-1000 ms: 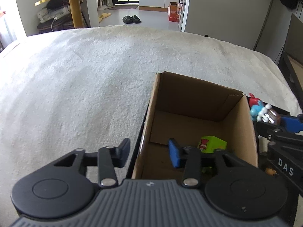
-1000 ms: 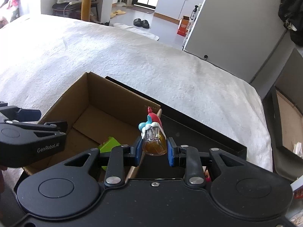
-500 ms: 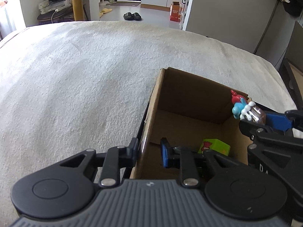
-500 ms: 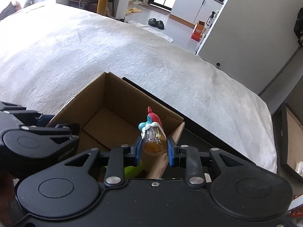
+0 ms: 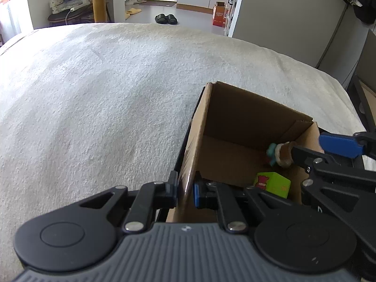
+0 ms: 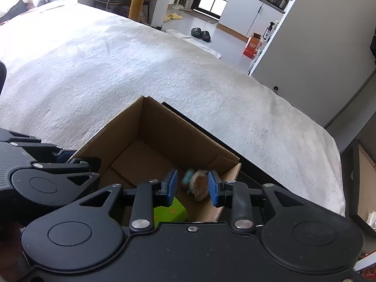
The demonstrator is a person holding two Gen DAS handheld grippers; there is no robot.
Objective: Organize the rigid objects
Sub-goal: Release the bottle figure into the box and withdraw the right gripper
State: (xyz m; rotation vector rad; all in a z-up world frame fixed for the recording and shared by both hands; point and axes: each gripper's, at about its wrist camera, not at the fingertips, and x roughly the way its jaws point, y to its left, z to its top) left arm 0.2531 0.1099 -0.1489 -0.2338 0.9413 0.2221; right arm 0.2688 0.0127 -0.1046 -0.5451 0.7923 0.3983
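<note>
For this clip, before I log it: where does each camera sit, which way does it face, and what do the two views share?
Left wrist: on the left gripper, looking forward and down along its fingers, which pinch the cardboard box by its near left wall; the right gripper shows at right.
Right wrist: on the right gripper, angled down over the box's right side, jaws opening, the small bottle blurred between them, clear of the pads; the left gripper shows at left.
Shared: box, green block, bottle, white blanket, black slippers.

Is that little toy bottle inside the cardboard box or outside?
Inside: the blurred toy bottle shows below the cardboard box rim, between its walls, apparently falling near the green block.
</note>
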